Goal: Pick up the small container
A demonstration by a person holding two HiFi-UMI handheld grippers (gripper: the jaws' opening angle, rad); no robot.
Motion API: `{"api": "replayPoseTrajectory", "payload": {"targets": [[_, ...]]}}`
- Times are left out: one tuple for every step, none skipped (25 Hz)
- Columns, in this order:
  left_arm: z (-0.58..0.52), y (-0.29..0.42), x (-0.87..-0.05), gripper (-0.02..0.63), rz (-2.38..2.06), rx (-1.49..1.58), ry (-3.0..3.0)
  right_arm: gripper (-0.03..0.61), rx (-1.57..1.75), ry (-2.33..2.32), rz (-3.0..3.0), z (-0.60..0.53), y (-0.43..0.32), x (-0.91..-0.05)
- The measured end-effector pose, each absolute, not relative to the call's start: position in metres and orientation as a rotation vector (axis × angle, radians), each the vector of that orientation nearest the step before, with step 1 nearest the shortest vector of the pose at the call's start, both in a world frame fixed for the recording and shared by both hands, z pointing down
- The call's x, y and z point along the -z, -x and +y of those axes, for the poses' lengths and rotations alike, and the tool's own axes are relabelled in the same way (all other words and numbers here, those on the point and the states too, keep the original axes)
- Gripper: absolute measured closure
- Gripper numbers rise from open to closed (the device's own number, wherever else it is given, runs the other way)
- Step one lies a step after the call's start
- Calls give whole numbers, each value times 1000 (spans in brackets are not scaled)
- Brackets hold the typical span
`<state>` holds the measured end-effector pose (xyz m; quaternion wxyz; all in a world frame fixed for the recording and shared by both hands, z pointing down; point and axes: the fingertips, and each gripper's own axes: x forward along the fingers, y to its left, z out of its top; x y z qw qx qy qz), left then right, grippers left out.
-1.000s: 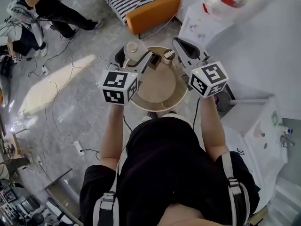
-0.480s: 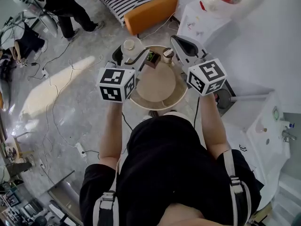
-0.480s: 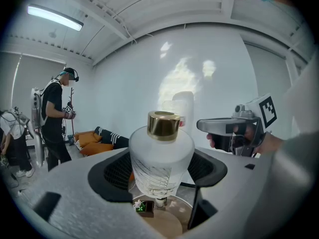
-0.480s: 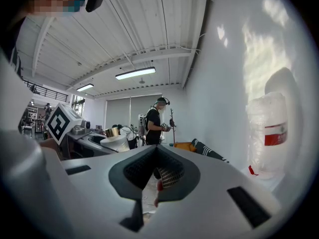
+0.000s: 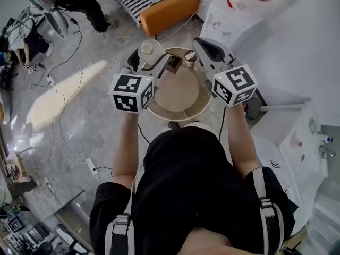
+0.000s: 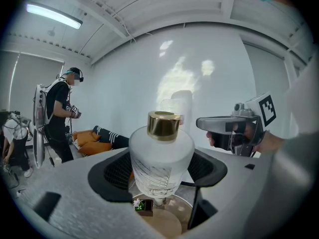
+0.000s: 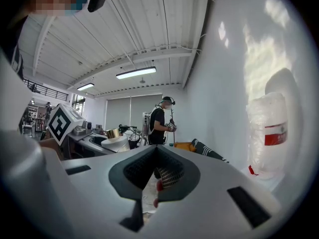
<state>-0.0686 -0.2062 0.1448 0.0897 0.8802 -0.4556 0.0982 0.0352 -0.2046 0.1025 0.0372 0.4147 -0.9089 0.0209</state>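
Frosted white glass bottle with a gold cap [image 6: 160,148] sits clamped between the jaws of the left gripper [image 6: 160,171], held clear of the round beige table [image 5: 180,97] at its far left edge. Below it on the table stands a small dark box with a flower [image 6: 144,206]. A small jar with a metallic lid [image 5: 189,57] rests by the far edge. The right gripper [image 7: 155,180] hovers near that jar, jaws together on nothing. An orange sofa [image 5: 172,12] stands beyond the table.
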Motion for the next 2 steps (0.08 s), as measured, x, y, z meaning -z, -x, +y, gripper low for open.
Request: {"api": "replayPoseTrajectory", "payload": {"targets": [[-206, 67, -146, 275, -1351, -291, -2619, 574, -65, -1274, -2790, -204, -37, -103], [-206, 66, -147, 275, -1347, -290, -2621, 574, -66, -1274, -2790, -204, -38, -104]]}}
